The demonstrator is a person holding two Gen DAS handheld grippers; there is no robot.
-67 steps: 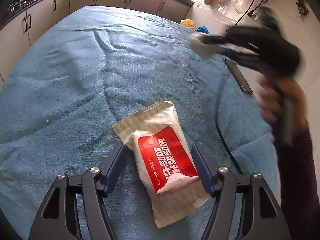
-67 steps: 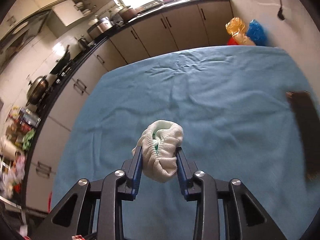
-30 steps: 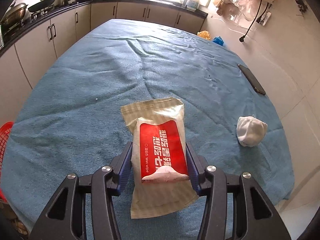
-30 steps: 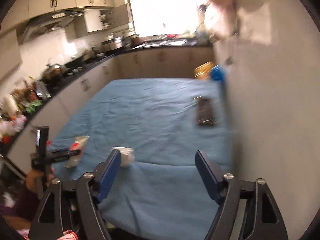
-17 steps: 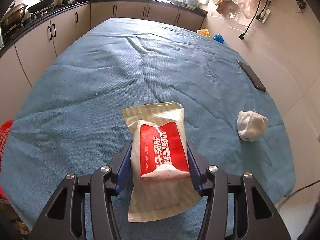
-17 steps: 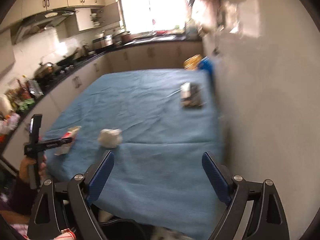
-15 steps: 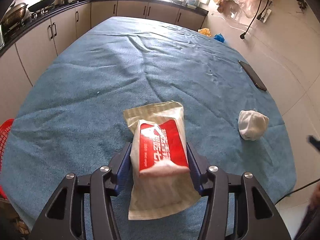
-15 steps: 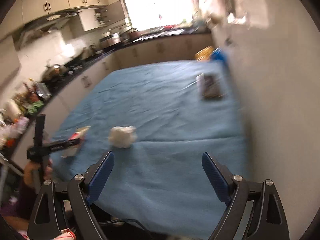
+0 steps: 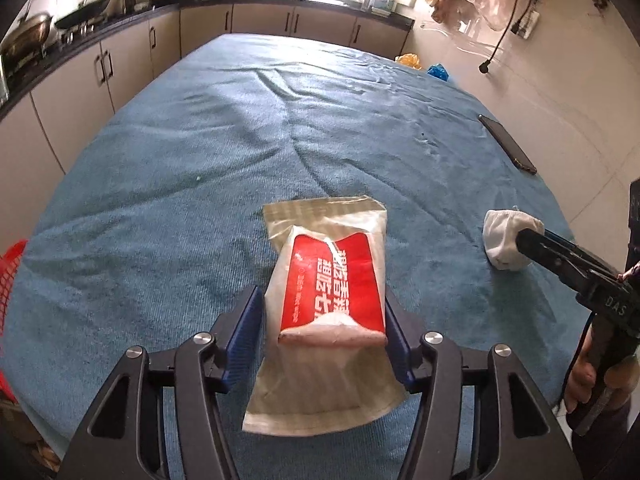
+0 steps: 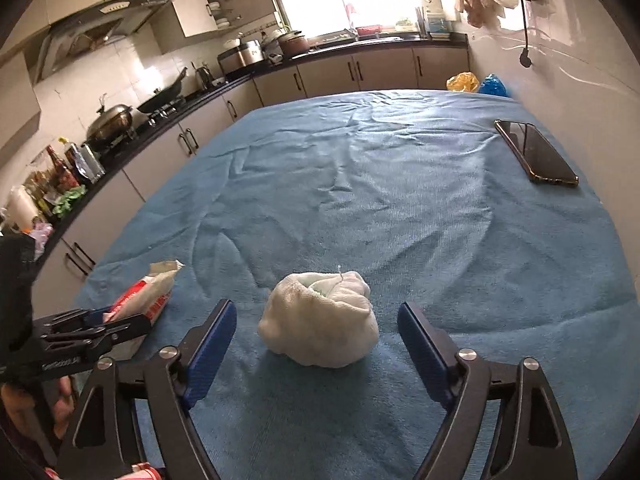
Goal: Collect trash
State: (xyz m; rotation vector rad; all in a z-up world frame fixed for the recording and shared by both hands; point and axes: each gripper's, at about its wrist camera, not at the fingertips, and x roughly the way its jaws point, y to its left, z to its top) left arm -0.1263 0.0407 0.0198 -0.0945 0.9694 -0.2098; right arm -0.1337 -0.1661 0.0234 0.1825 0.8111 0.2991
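A red-and-white wet wipe packet [image 9: 332, 276] sits tipped up between the blue pads of my left gripper [image 9: 323, 300], which is shut on it while its jaws ease wider. Its loose tail hangs below the fingers. In the right wrist view the same packet [image 10: 148, 296] sticks out of the left gripper [image 10: 108, 316] above the cloth. A balled white cloth [image 10: 320, 320] lies on the blue tablecloth [image 10: 400, 208] between the fingers of my right gripper [image 10: 315, 310]. Its jaws are closing, with a gap on each side. The ball [image 9: 506, 236] also shows at the table's right edge.
A black phone [image 10: 536, 152] lies near the right edge of the table. Yellow and blue bags [image 10: 476, 82] sit beyond the far corner. Kitchen cabinets [image 9: 100, 68] run along the left and back. A red basket [image 9: 8, 280] stands low on the left.
My right gripper let the white ball go, pulled back, then dropped to the table so the ball lies between its fingers. The packet has tipped up in the left gripper, which stayed put.
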